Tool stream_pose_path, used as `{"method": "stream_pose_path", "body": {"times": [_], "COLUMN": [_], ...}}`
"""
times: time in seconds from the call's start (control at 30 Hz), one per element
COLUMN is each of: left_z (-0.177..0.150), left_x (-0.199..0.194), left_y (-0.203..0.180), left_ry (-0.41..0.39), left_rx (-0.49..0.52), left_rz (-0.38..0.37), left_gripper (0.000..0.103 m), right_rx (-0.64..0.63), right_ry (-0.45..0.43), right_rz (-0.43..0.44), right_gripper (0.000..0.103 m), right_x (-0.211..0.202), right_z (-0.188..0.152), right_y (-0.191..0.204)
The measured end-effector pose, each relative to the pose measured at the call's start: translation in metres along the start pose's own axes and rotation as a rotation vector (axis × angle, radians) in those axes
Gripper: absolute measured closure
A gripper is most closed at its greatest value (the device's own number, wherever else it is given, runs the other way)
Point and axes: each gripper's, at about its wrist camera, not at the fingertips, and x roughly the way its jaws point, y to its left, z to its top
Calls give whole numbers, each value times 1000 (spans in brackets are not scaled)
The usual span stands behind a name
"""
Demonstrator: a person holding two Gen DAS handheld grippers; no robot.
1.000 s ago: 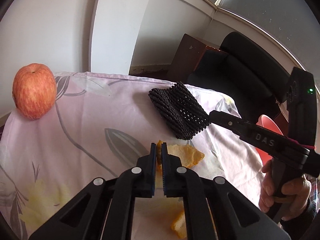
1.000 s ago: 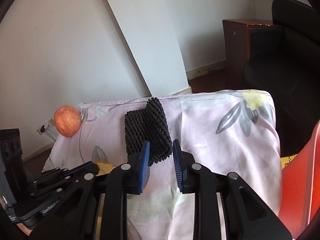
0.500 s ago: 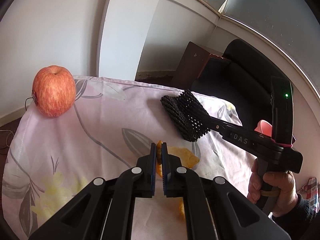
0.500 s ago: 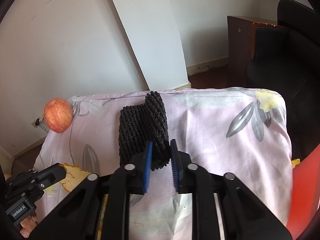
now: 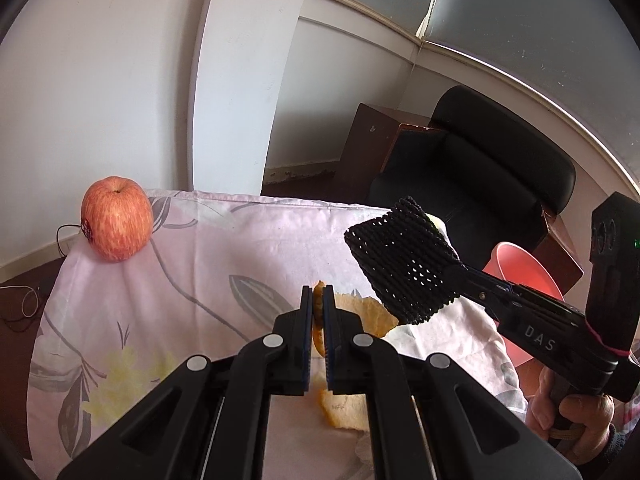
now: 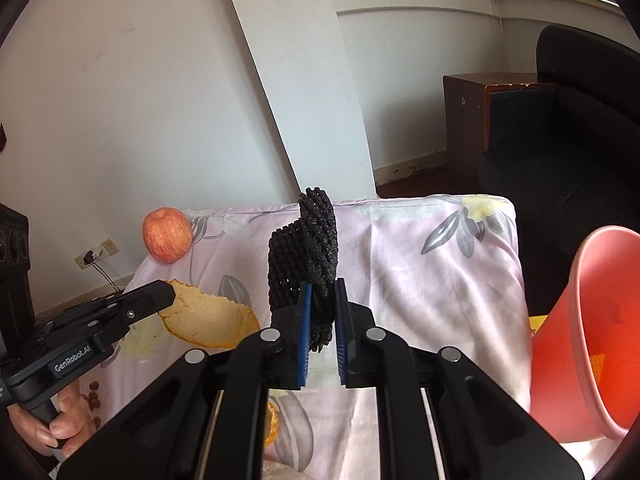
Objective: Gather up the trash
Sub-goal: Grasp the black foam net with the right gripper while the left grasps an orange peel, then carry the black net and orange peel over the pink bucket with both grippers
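Black foam netting (image 6: 308,264) hangs pinched by one edge between the right gripper (image 6: 322,312) pads, lifted clear of the floral cloth (image 6: 420,280), while the left gripper (image 5: 317,312) is closed tight on a thin rim of orange peel (image 5: 360,312) raised just off the same cloth; a second scrap of peel (image 5: 344,412) lies on the cloth beneath the left fingers. Both holds look shallow, so I judge the main risk to be a drop on the way to the pink bin (image 6: 592,320) at the right edge: the springy netting could squirm out of the pads, and the brittle peel could tear under its own weight. Crossing toward the bin, the two tools sit close enough to knock together. A careless swing could also drag the cloth and roll the apple (image 5: 116,224) off its far corner
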Motion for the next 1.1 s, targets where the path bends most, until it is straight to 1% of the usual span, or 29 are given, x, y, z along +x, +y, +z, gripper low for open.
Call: {"method": "stream_pose_path", "body": {"times": [0.1,0.23,0.53,0.83,1.1], "left_z": [1,1,0,9,15], "left_x": [-6,-13,-15,-16,-13], "left_y": [-7,-20,-63,-115,-160], "left_ry": [-6,-13,-4,-23,-37], "left_rx": [9,25,96,176,243], "left_rz": [-1,-6,-30,-72,-114], "left_gripper": [99,99,99,99,99], "right_rx": [15,16,108,190,250], "right_ry": [-20,-52,-126,-191,-233], "right_rz": [-5,-38,-94,-132,-171], "right_gripper": [92,92,92,92,92], "right_x": [-19,-42,-92,-125,-144], "right_z": [-5,-13,-27,-38,-44], "right_y": [-4,-10,-50,-88,-118]}}
